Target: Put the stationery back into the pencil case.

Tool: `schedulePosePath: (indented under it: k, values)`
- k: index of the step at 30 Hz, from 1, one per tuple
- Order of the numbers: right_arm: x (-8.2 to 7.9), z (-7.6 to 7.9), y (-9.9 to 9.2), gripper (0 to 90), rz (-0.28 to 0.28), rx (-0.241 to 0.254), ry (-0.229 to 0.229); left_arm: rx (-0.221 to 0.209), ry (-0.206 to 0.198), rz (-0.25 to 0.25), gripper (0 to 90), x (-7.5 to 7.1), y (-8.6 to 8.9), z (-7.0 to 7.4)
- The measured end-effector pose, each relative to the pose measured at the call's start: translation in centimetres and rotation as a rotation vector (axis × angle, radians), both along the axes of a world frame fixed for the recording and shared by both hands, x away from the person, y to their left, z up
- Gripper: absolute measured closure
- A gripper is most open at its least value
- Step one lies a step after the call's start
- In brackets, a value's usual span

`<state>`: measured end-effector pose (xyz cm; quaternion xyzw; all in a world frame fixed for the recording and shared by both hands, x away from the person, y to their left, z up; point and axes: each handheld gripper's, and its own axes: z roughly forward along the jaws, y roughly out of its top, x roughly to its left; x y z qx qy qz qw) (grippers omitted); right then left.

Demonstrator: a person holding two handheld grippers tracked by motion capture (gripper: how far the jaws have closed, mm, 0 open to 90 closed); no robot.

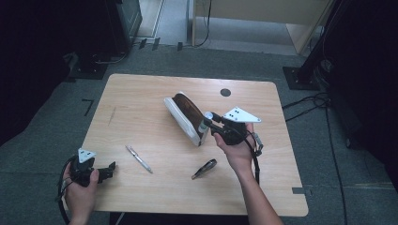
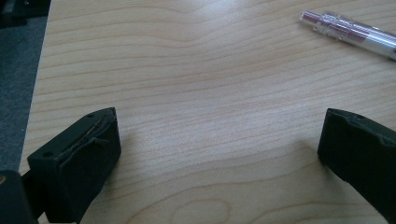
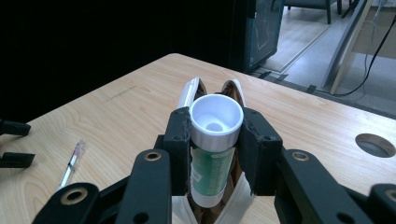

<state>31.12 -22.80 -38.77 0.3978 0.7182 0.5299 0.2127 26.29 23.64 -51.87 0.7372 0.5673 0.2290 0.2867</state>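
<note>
On the desk (image 1: 141, 108), the left hand-held gripper (image 1: 109, 169) rests near the front left corner, jaws wide apart with nothing between them. A pen (image 1: 139, 159) lies just right of it. Farther right, the right hand-held gripper (image 3: 215, 140) clamps a tube (image 3: 214, 154) above the open case (image 1: 185, 117).

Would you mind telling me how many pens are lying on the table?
2: a clear pen at front left of centre, and a dark pen near the front, right of it. Nothing appears to hide another.
</note>
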Motion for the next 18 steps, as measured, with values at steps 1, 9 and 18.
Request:
schedulePosePath:
  k: [1, 9, 18]
  values:
    - [0.2, -0.1, 0.1, 66.6, 0.000, -0.002, -0.001, 0.000, 0.000, 0.000, 0.0, 0.0, 0.0, 0.0]
    - [1.6, -0.9, 1.0, 66.6, -0.016, -0.007, 0.018, 0.000, 0.000, 0.000, 0.0, 0.0, 0.0, 0.0]
    - [3.1, -1.9, 1.8, 66.6, -0.023, -0.022, 0.050, 0.001, 0.000, -0.001, 0.0, 0.0, 0.0, 0.0]
